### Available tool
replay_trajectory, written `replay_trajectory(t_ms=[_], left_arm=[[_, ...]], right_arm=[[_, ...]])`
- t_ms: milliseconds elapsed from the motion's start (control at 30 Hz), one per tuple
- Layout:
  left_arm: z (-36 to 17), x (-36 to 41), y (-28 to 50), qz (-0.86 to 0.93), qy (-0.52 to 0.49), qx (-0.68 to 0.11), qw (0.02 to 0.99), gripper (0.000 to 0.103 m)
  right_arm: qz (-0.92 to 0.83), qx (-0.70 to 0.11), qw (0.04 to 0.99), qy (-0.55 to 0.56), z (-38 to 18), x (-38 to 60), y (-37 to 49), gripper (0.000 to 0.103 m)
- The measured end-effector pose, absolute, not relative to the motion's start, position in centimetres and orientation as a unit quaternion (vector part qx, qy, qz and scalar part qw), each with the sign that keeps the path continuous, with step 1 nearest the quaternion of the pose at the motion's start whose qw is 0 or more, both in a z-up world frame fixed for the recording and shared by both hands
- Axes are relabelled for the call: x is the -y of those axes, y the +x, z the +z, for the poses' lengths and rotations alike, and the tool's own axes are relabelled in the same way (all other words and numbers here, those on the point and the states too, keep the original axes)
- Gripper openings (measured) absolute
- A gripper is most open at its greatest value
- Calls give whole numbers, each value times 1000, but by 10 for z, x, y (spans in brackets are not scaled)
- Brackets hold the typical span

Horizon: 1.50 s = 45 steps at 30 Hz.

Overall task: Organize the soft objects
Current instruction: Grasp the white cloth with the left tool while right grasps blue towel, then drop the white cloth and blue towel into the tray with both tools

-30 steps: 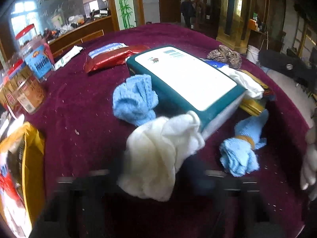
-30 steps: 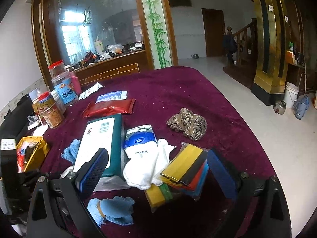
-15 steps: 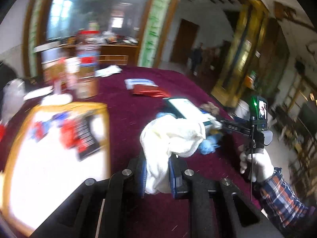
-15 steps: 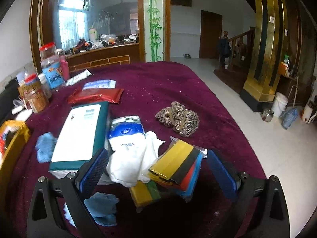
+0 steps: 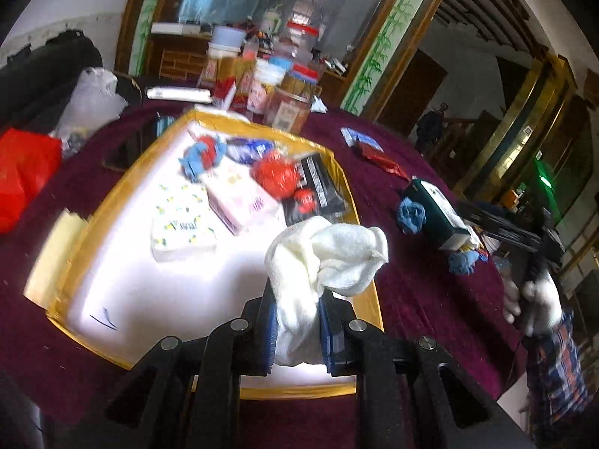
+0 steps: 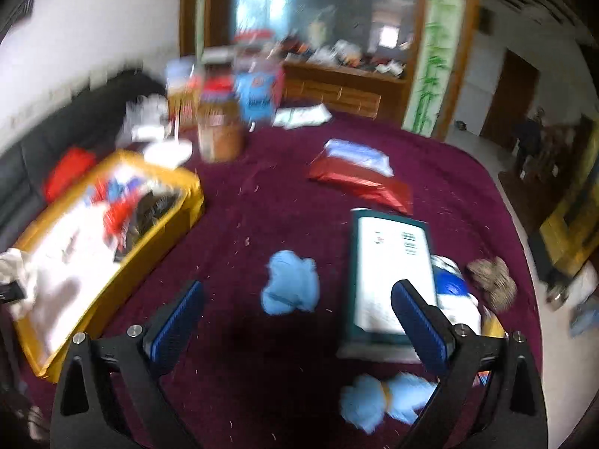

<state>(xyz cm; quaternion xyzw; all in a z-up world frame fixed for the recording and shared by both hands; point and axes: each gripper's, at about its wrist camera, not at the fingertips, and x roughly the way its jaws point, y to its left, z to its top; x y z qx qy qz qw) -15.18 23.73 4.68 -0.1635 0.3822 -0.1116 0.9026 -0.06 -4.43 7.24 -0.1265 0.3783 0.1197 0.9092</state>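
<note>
My left gripper [image 5: 297, 321] is shut on a white cloth [image 5: 325, 258] and holds it above the near right part of a yellow-rimmed box [image 5: 365, 224]. The box holds tissue packs, red balls and a blue cloth. My right gripper [image 6: 299, 314] is open and empty above the maroon table. A light blue cloth [image 6: 290, 282] lies just beyond it, between the fingers. A second blue cloth with a band [image 6: 385, 398] lies near the right finger [image 6: 419, 321]. The box [image 6: 187, 202] and the held white cloth [image 6: 17, 273] show at the left of the right wrist view.
A teal-and-white box [image 6: 389, 280] lies right of the blue cloth, with a white cloth pack [image 6: 453, 292] and a brown knitted item [image 6: 490, 280] beside it. A red packet [image 6: 359, 183] lies farther back. Jars [image 6: 221, 131] stand at the far left edge.
My left gripper has lifted the white cloth off the table and swung it left over the yellow box. My right gripper has turned left, from the sponges to the blue cloth.
</note>
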Motion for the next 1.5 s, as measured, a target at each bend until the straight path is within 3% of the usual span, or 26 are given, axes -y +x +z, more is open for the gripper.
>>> replay_trajectory(t_ms=[33,100,167,233,300,433,500,567,633,767,900,1100,1300,1500], left_arm=[[45,-238,-150,-112,-165,-387,900,18],[43,-241,-147,-109,-170,-397,895,18],[40,-243,-137,-102,-175,-415,887,18],[37,-241,-128,-101,-169,-429,881,18],[32,-235,-112,-93,-156,-448,875,18],[19,-234,-80,-70,-162,-481,859,24],[15,-238,-62,-53,-165,-486,856,44],[11,-246,-52,-50,-189,-486,852,53],[11,-254,-52,-52,-218,-485,845,54],[21,-268,-80,-74,-256,-455,850,66],[31,-284,-112,-68,-273,-424,861,69],[39,-306,-142,-58,-280,-389,875,69],[40,-318,-150,-68,-289,-367,881,69],[34,-317,-151,-84,-292,-373,877,69]], right_arm=[[101,-391,903,-149,63,32,12,94],[93,-425,886,-159,46,20,34,72],[82,-455,873,-153,31,15,52,56],[67,-474,865,-146,19,15,66,48],[58,-486,862,-132,12,19,73,32],[58,-482,868,-105,15,30,69,30],[54,-472,874,-102,23,34,64,30],[63,-462,881,-81,37,37,57,30],[86,-448,887,-67,55,34,43,30],[185,-427,883,-53,89,-3,5,30],[288,-437,849,-72,91,-66,-29,31],[355,-507,776,-121,54,-138,-54,31],[289,-545,772,-152,17,-163,-25,31],[224,-517,810,-161,14,-161,15,32]])
